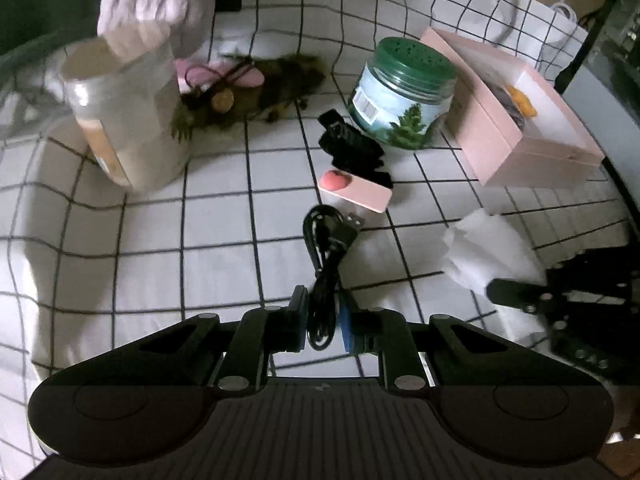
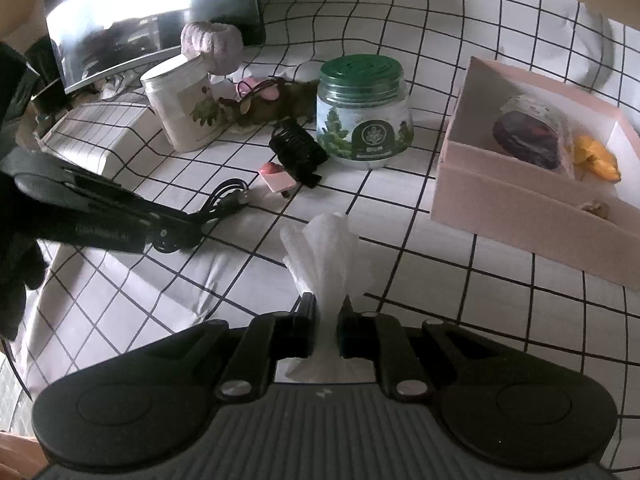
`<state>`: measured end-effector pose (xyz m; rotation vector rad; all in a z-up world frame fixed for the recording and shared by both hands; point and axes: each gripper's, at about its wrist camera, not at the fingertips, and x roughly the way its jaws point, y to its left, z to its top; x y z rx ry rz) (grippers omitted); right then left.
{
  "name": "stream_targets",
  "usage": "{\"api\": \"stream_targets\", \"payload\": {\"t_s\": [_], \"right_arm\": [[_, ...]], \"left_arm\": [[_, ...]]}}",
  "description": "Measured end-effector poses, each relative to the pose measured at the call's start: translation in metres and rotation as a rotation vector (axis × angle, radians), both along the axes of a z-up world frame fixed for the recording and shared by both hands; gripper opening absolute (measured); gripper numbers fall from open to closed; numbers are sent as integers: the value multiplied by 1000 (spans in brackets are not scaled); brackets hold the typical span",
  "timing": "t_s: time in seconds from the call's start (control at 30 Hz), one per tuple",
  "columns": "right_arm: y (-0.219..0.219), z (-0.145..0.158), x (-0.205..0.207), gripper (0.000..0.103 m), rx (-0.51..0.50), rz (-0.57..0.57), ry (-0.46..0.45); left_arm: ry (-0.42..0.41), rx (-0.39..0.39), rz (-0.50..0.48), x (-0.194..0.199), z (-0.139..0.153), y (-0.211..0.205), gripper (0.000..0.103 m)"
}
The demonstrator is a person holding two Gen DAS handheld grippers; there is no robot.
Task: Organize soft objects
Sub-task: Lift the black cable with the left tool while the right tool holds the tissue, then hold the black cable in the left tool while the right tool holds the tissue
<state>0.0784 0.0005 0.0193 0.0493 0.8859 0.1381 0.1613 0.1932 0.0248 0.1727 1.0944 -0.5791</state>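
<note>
My left gripper [image 1: 325,312] is shut on a coiled black USB cable [image 1: 325,256] and holds it over the checked cloth; it also shows from the side in the right wrist view [image 2: 188,222], with the cable [image 2: 224,196] at its tip. My right gripper [image 2: 325,316] is shut on a white tissue [image 2: 324,252] that fans out above the fingers; the tissue also shows in the left wrist view [image 1: 488,256], with the right gripper [image 1: 520,294] at its lower right. An open pink box [image 2: 520,196] holding a dark wrapped item and something yellow stands to the right.
On the checked cloth [image 1: 216,240] stand a green-lidded jar [image 1: 400,96], a white jar [image 1: 124,120] with a pale pumpkin shape behind it, a black hair claw [image 1: 352,148], a small pink card [image 1: 356,190] and a brown furry toy [image 1: 256,92].
</note>
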Motion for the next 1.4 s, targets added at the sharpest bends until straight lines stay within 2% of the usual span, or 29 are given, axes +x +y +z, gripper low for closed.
{"api": "stream_targets", "payload": {"t_s": [0.1,0.2,0.3,0.53,0.7,0.8,0.87,0.93,0.97,1.0,1.1,1.17,1.27,1.4], "right_arm": [[4,0,1,12,0,8,0],[6,0,1,12,2,14,1],[7,0,0,12,5,13,0],[4,-2,-1,12,16,7,0],[5,-2,-1,13,16,7,0],[4,-2,-2,13,22,6,0],[3,-2,-2,13,25,5,-2],[3,-2,-2,13,26,6,-2],[3,-2,-2,13,26,6,-2],[4,-3,-2,13,27,7,-2],[3,-2,-2,13,29,10,-3],[2,-3,-2,13,31,11,-3],[2,-2,-2,13,30,11,-3],[0,-3,-4,13,36,12,-6]], "left_arm": [[44,14,-10,4,0,-1,20],[108,25,40,10,1,-3,20],[130,45,71,12,1,-6,20],[66,98,5,1,0,-14,20],[31,92,5,-4,0,-12,20],[12,114,-10,-8,1,-16,20],[-22,152,-75,-15,1,-23,27],[-28,156,-144,-21,0,-28,54],[-22,154,-171,-24,-1,-31,60],[-16,152,-192,-26,-3,-34,72],[2,137,-221,-29,-7,-41,91],[10,133,-214,-29,-8,-43,91],[53,73,-176,-20,-1,-37,84],[-67,59,-68,-5,14,-32,80]]}}
